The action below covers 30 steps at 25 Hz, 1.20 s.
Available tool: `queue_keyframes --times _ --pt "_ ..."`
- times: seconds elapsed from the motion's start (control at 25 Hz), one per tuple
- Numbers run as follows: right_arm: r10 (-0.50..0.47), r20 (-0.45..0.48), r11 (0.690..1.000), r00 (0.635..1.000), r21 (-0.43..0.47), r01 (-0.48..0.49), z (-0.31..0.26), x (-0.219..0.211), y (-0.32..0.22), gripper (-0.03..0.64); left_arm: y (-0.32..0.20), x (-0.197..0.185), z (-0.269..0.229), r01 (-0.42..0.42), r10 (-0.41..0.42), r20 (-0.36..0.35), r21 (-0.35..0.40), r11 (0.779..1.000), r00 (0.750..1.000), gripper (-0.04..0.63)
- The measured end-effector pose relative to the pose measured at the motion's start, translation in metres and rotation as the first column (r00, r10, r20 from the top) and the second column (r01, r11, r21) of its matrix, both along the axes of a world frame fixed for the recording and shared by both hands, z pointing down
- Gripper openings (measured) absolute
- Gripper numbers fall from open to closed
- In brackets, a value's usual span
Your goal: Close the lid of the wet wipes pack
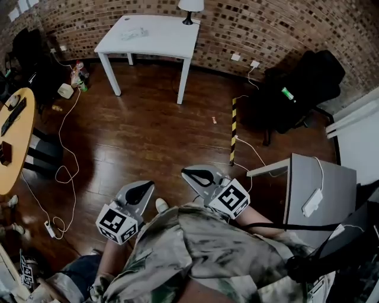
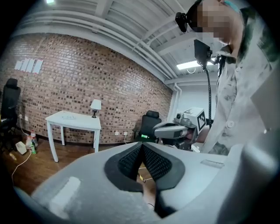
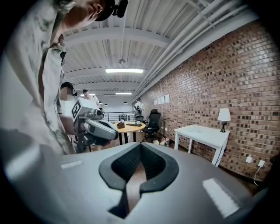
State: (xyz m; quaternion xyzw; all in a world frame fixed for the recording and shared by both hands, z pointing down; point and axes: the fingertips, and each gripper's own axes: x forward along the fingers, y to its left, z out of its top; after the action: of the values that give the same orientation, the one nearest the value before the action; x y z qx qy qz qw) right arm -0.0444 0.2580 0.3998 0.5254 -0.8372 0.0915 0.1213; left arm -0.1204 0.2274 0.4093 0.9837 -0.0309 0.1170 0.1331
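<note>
Left gripper point(image 1: 142, 189): clenched, its pads pressed together with nothing between them; held low in front of the person's shirt point(image 1: 207, 248), above the wooden floor point(image 1: 148, 130)
Right gripper point(image 1: 200, 176): also clenched and empty; just beside the left one, tips apart
Pale flat item point(image 1: 135, 33): lies on the white table point(image 1: 172, 44) against the brick wall point(image 1: 266, 29), well apart from both grippers; too small to tell whether it is the wet wipes pack, or how its lid stands
Lamp point(image 1: 190, 8): upright at the table's far edge
</note>
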Motion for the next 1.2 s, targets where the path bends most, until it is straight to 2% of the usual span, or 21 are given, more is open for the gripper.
queue_keyframes --times 0.24,0.4,0.76,0.92,1.2 --pt "-0.023 -0.028 0.999 0.999 0.031 0.023 -0.009 0.031 0.058 0.006 0.057 0.041 -0.024 -0.006 0.006 0.004 -0.001 1.0 1.0 0.003" --pt "-0.032 -0.022 0.999 0.999 0.042 0.033 -0.008 0.039 0.097 0.006 0.097 0.051 -0.024 -0.002 0.001 0.016 0.023 1.0 1.0 0.002" --pt "-0.054 0.003 0.997 0.999 0.054 0.054 -0.007 0.06 0.165 0.006 0.173 0.076 -0.031 0.008 -0.009 0.047 0.011 1.0 0.999 0.002" --pt "-0.05 -0.004 0.997 0.999 0.053 0.05 -0.005 0.065 0.183 0.006 0.193 0.077 -0.023 -0.006 0.006 0.069 0.008 1.0 0.998 0.002" --pt "-0.034 0.0 0.997 0.999 0.067 0.034 -0.013 0.077 0.209 0.006 0.209 0.09 -0.03 -0.008 0.007 0.058 0.019 1.0 0.998 0.002"
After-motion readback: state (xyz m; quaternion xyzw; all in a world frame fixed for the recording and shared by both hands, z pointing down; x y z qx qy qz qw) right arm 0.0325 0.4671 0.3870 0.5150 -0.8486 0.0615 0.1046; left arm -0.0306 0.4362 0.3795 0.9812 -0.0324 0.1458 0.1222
